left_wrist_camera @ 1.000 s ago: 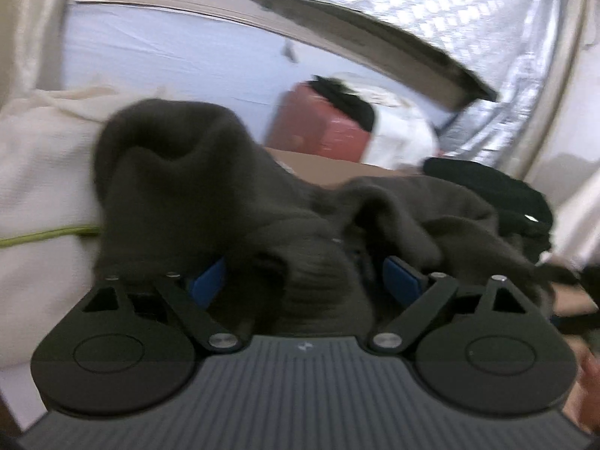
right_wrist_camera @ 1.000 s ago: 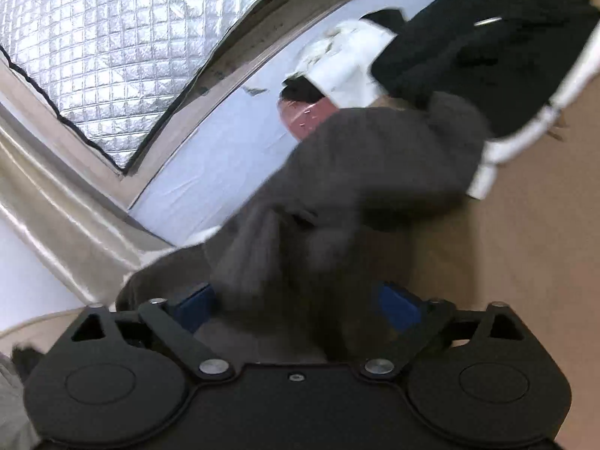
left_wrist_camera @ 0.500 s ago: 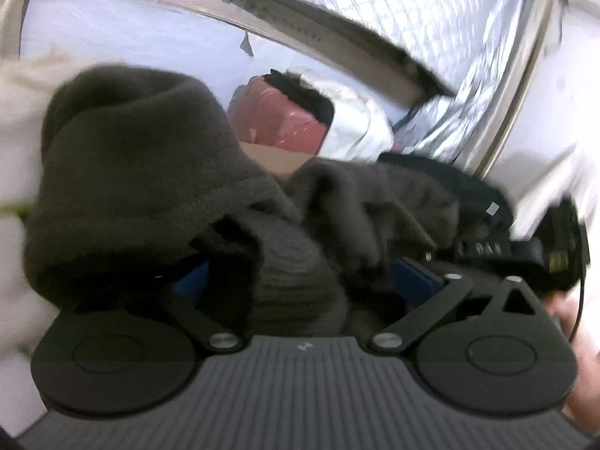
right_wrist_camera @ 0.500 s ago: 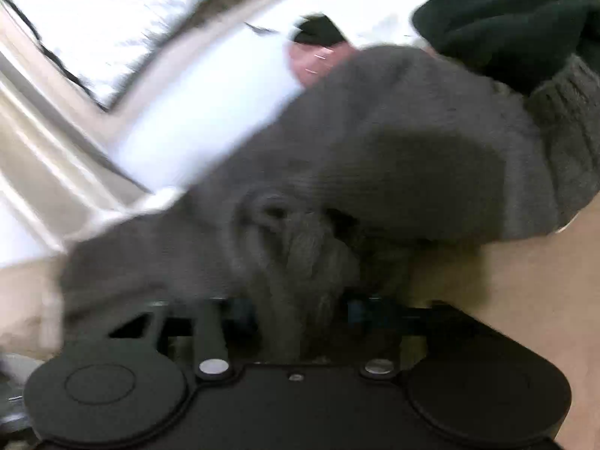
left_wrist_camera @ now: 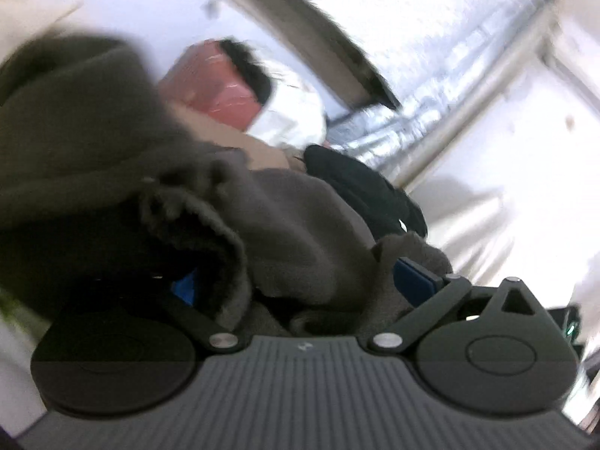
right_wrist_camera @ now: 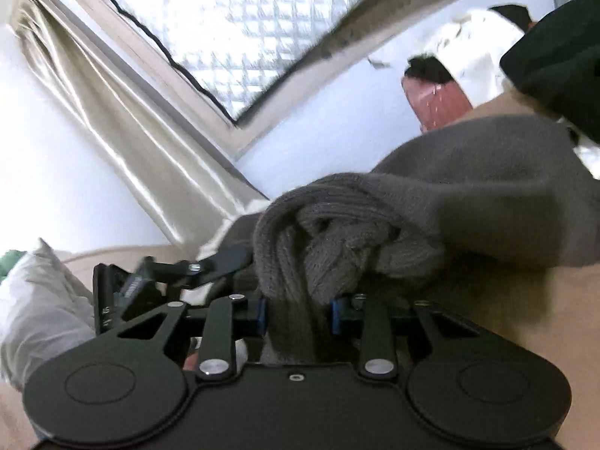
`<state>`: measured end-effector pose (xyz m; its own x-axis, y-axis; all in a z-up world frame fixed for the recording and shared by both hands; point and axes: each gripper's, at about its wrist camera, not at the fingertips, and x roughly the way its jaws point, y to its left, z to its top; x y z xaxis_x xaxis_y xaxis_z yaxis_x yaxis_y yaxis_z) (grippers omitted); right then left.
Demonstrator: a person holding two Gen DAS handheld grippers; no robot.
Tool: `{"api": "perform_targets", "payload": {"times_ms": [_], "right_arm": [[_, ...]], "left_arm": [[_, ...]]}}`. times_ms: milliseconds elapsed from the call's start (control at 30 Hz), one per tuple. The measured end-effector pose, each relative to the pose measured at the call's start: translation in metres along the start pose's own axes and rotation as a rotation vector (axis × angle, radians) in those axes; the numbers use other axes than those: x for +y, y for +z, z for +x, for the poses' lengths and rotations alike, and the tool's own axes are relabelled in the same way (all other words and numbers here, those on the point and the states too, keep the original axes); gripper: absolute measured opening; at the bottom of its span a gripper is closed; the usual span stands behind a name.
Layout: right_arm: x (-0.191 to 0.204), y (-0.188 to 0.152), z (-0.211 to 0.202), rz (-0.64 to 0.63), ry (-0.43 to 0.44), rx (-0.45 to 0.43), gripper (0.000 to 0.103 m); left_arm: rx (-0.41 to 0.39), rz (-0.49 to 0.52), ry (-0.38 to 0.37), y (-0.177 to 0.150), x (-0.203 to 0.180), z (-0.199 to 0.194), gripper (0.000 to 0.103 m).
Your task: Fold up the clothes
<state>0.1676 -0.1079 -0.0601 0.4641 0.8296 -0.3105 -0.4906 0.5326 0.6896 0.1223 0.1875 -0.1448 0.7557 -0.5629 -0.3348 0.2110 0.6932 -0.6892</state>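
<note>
Right now your right gripper [right_wrist_camera: 298,311] has its jaws clamped on a bunched ribbed fold of the grey sweater [right_wrist_camera: 468,183]; your left gripper [left_wrist_camera: 300,281] has jaws spread wide, sweater [left_wrist_camera: 292,232] heaped between them; a black garment [left_wrist_camera: 360,187] lies just beyond.

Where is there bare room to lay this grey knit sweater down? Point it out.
Free: the tan surface right of the right gripper, on the near side of the grey knit sweater it clamps. Crowded: the far edge, where a black garment, a white garment and a red boxy item sit packed together.
</note>
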Motion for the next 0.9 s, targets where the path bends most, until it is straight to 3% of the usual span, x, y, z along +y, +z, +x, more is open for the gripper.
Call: {"api": "perform_targets", "payload": {"times_ms": [100,233,367,500,567,600,700,767,900], "right_arm": [[-0.004,-0.016,-0.03,0.03,0.037,-0.054,0.032],[-0.009,-0.016,-0.046,0.102,0.079,-0.139,0.032],[-0.017,-0.024,-0.056,0.149,-0.045,-0.102,0.033],[-0.038,-0.029,-0.068,0.24,-0.142,-0.101,0.05],[-0.054,-0.029,-0.08,0.28,-0.165,-0.151,0.074],[-0.064,-0.027,-0.083,0.312,-0.176,-0.171,0.092],[-0.102,-0.018,-0.076,0.479,-0.147,-0.204,0.095],[-0.131,-0.013,-0.07,0.608,-0.125,-0.237,0.096],[-0.19,0.002,-0.028,0.806,-0.116,-0.192,0.097]], "left_arm": [[0.044,0.019,-0.087,-0.003,-0.019,0.013,0.099],[0.085,-0.014,-0.045,-0.001,-0.024,0.026,0.1],[0.125,-0.048,-0.003,0.002,-0.03,0.039,0.101],[0.129,-0.071,0.087,0.009,-0.025,0.048,0.103],[0.134,-0.085,0.144,0.016,-0.011,0.051,0.103],[0.137,-0.094,0.167,0.02,-0.005,0.053,0.103],[0.169,-0.152,0.148,0.029,0.002,0.069,0.103],[0.208,-0.152,0.18,0.031,0.002,0.081,0.103],[0.291,-0.048,0.261,0.036,-0.008,0.119,0.1]]}}
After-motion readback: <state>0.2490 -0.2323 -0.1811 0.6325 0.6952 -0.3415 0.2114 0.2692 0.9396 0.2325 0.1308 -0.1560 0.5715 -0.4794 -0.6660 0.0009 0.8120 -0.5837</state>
